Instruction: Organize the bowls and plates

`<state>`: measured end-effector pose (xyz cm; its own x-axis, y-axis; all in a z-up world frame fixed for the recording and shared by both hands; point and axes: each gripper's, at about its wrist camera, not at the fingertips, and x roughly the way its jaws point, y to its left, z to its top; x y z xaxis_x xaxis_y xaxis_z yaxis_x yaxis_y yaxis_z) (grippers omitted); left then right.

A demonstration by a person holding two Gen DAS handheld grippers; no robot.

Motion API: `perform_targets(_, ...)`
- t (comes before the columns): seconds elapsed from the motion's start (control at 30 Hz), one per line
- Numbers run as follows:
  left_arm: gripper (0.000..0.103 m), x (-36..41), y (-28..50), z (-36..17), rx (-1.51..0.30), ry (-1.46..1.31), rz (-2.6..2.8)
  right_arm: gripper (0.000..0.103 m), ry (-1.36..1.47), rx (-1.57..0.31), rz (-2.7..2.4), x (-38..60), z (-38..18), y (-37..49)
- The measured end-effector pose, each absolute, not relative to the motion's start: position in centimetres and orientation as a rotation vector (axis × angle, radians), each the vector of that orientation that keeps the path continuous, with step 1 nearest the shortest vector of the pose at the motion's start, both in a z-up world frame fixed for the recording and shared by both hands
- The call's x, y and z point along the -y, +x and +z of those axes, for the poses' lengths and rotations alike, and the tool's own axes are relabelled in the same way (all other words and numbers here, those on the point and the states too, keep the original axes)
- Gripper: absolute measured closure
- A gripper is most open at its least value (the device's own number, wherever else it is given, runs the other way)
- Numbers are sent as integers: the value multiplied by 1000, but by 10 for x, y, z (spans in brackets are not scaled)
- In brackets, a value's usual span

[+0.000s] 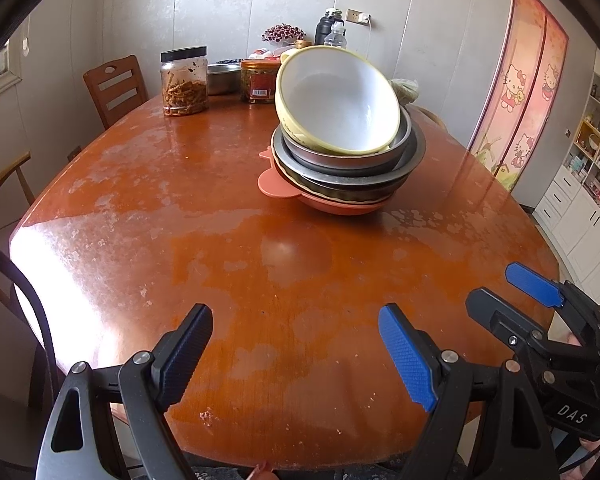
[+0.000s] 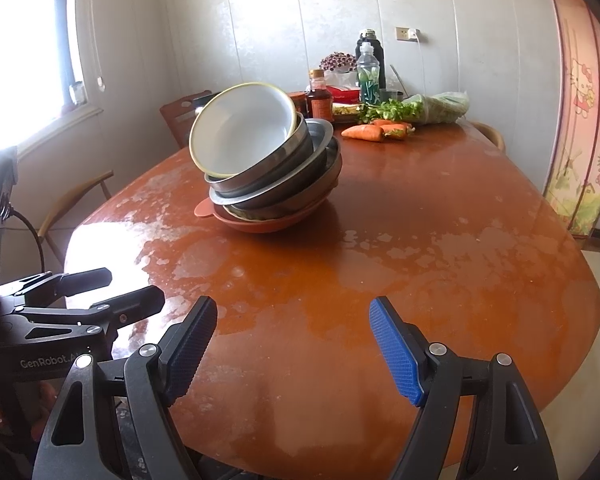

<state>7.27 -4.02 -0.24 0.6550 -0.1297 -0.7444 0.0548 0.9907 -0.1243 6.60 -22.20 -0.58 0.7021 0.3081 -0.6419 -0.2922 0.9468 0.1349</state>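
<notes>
Two grippers, left gripper (image 1: pixel 296 354) and right gripper (image 2: pixel 294 346), hover jaws apart and empty over the bare near edge of the worn orange-brown wooden table (image 1: pixel 220 240). Mid-table stands the tilted stack of metal bowls and plates (image 2: pixel 276 176), cream-rimmed white bowl (image 1: pixel 340 100) uppermost. Jars (image 1: pixel 184 80) and carrots (image 2: pixel 364 132) occupy the far edge.

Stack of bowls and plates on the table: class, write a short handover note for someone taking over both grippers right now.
Left gripper: open, empty, over the near edge of the table.
Right gripper: open, empty, beside the left one, also short of the stack.
Things: one leaning stack mid-table. The yellow-rimmed white bowl sits tilted on top of metal bowls, with an orange plate at the bottom.
Done: nothing visibly sorted; neither gripper touches the stack.
Left: take the stack apart from the top, probably the tilted white bowl first, then group bowls and plates. Carrots and jars at the far end are not part of the job.
</notes>
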Motion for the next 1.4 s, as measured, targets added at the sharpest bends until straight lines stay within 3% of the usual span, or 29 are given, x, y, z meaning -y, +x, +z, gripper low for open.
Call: perform_targets(1.4, 18, 27, 73, 1, -833, -74, -51, 23, -6, -708, 330, 217, -2, 68)
